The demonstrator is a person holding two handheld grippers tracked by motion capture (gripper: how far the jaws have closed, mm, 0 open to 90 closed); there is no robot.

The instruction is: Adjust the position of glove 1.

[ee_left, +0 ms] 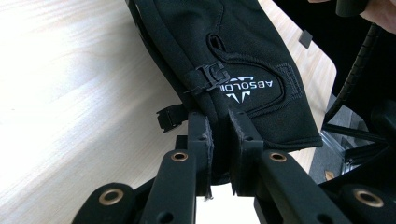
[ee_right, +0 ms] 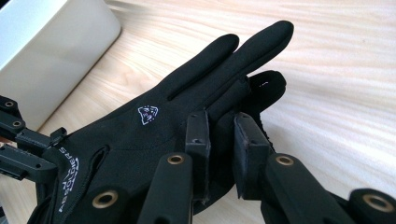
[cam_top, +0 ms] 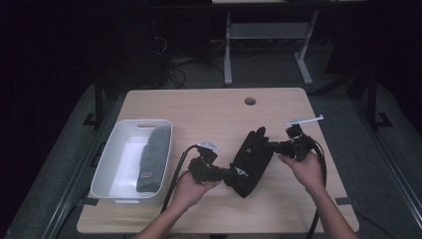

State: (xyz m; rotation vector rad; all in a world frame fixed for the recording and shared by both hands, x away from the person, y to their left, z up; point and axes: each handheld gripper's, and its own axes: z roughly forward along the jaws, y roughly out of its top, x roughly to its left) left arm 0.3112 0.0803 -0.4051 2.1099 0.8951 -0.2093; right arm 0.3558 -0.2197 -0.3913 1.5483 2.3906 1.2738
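Observation:
A black glove (cam_top: 253, 160) with white lettering on its cuff hangs between both grippers, a little above the wooden table (cam_top: 214, 112). My left gripper (cam_top: 228, 175) is shut on the cuff end; in the left gripper view its pads (ee_left: 239, 135) pinch the cuff edge of the glove (ee_left: 243, 51) below the logo. My right gripper (cam_top: 274, 147) is shut on the finger side; in the right gripper view its jaws (ee_right: 219, 133) clamp the outer edge of the glove (ee_right: 154, 126) near a folded finger. A grey glove (cam_top: 153, 158) lies in the white bin (cam_top: 115, 140).
The white bin stands at the table's left side and shows at the upper left of the right gripper view (ee_right: 51, 42). A round cable hole (cam_top: 250, 101) sits near the far edge. Desk legs and cables stand beyond the table.

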